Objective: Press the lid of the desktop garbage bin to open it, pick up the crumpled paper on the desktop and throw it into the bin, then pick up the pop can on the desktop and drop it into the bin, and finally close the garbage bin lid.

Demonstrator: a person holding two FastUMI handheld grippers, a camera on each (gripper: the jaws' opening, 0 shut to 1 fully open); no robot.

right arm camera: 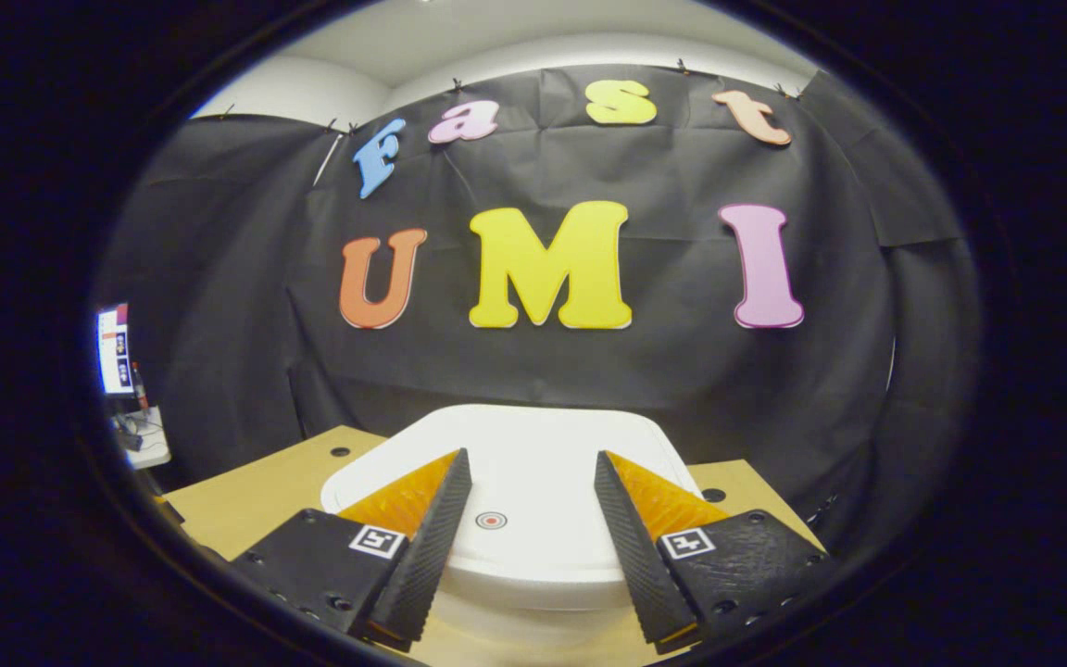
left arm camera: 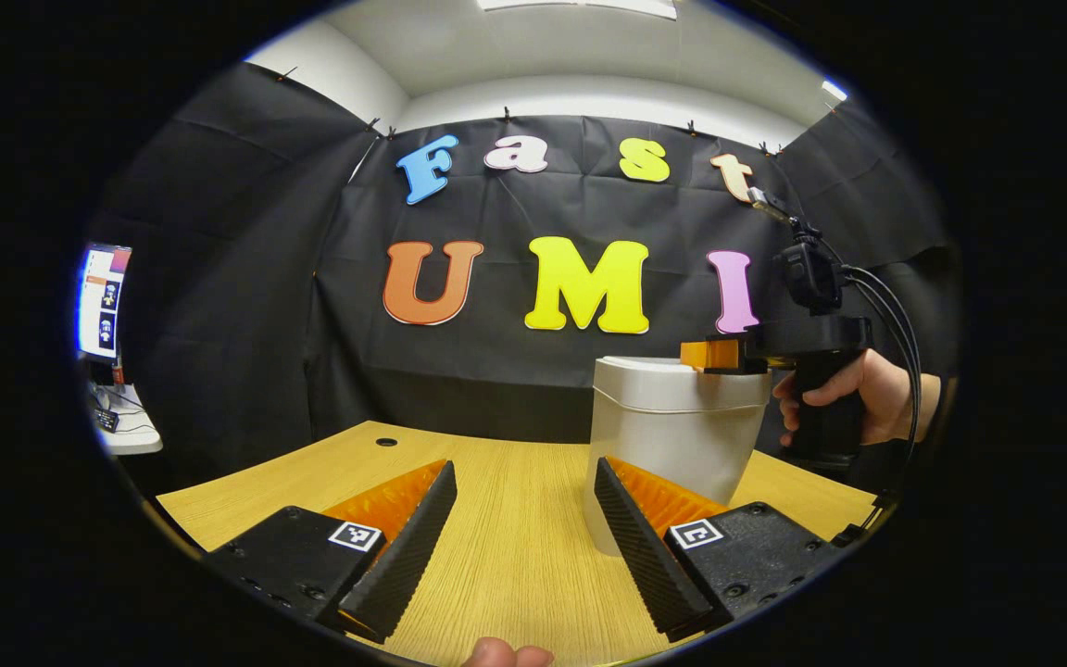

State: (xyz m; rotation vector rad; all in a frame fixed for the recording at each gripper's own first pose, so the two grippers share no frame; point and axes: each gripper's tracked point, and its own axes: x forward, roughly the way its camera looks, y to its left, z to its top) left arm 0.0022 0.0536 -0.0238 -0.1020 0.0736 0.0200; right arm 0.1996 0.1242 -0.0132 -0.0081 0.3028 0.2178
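Bin lid shut, right tongs above

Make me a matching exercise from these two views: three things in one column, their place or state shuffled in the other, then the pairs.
Things:
1. bin lid
2. right gripper
3. left gripper

Places or states:
A. open, low over the bare desktop beside the bin
B. shut, with a small round mark on top
C. held above the bin's top, fingers spread

Pairs: 1-B, 2-C, 3-A
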